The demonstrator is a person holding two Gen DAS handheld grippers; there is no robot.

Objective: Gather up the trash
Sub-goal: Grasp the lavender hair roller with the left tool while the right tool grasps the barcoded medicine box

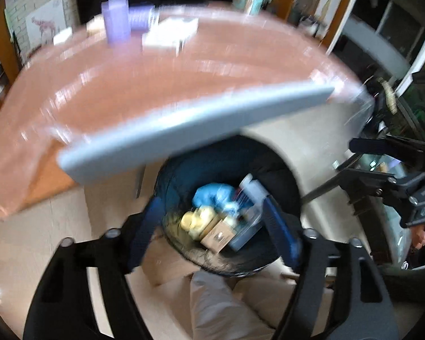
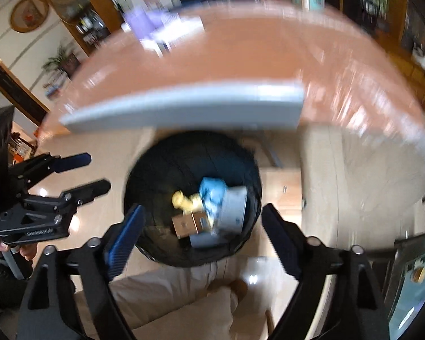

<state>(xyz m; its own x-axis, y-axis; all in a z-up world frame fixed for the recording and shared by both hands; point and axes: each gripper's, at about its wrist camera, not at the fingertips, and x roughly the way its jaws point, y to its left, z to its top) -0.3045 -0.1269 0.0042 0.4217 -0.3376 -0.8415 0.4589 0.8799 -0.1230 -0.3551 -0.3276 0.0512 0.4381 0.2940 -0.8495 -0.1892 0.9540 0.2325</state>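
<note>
Both views look down into a round black bin (image 1: 229, 175) on the floor below the table (image 1: 184, 65) edge; inside lie a crumpled blue wad (image 1: 212, 195), yellow scraps (image 1: 197, 219), a small cardboard box (image 1: 216, 236) and a white carton (image 2: 233, 209). Left gripper (image 1: 212, 232) and right gripper (image 2: 201, 232) hang above it, jaws spread wide with nothing between them.

Glossy beige floor (image 2: 340, 175), wooden shelving (image 2: 85, 14)

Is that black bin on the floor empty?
No, the bin holds several things: a crumpled blue item, something yellow, a small cardboard box and a white pack.
</note>
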